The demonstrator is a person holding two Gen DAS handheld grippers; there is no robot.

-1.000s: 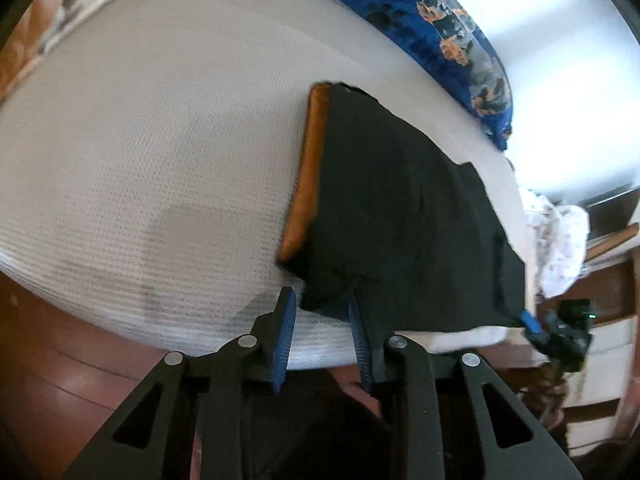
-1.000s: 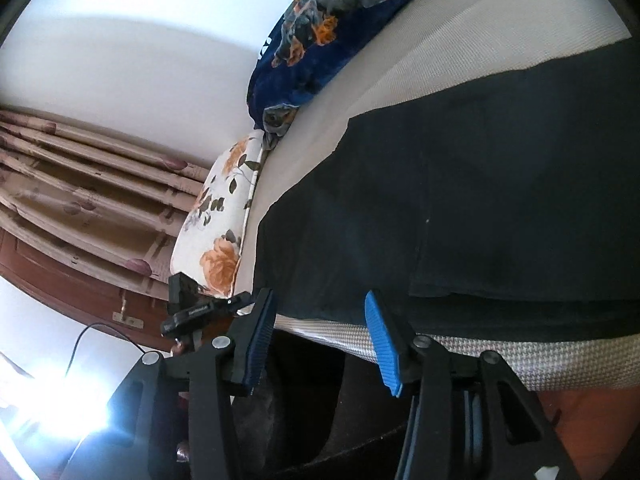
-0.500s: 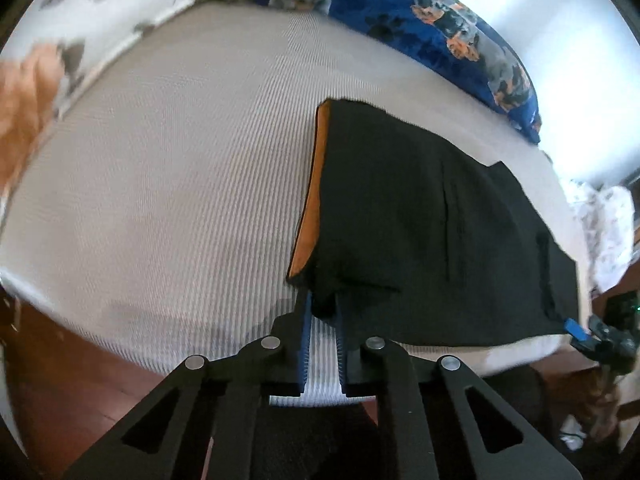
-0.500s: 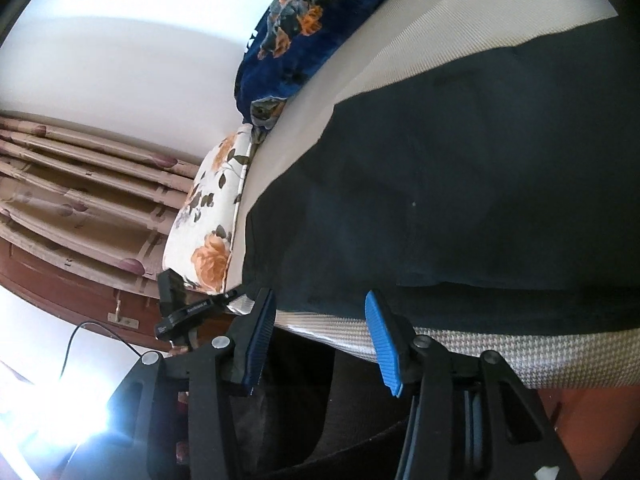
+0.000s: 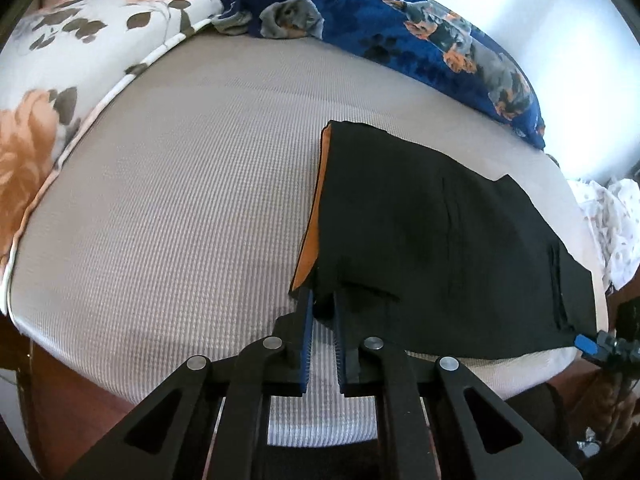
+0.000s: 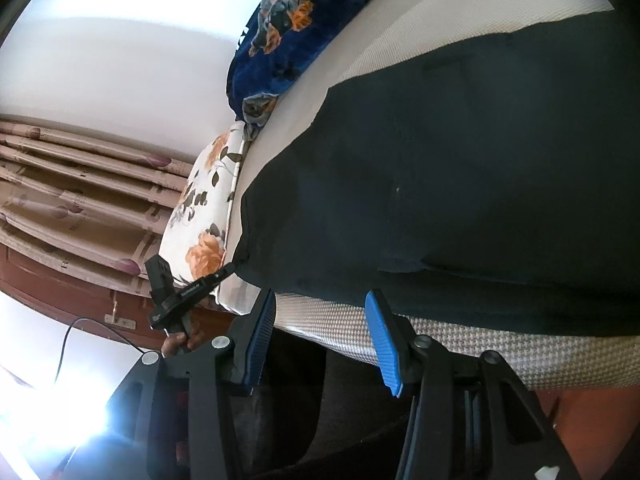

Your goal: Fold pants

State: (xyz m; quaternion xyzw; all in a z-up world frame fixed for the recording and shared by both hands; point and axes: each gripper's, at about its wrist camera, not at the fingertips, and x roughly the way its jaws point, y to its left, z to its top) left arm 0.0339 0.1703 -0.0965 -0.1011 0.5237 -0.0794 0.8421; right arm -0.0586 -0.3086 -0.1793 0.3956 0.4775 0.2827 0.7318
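The black pants lie flat on the mattress, with an orange lining showing along their left edge. My left gripper is shut on the pants' near left corner, the cloth pinched between the blue pads. In the right wrist view the same gripper holds that corner at the bed's edge. The pants fill this view. My right gripper stands open just off the near hem, nothing between its fingers. Its blue pad also shows at the pants' far right corner.
A blue patterned blanket lies along the back of the bed. A floral pillow sits at the left. Curtains hang beyond the bed. White floral cloth is heaped at the right. Reddish floor lies below the mattress edge.
My left gripper's jaws closed on the pants' near left corner, and the gripper tilted so more of the bed shows. The right gripper stayed where it was, still open.
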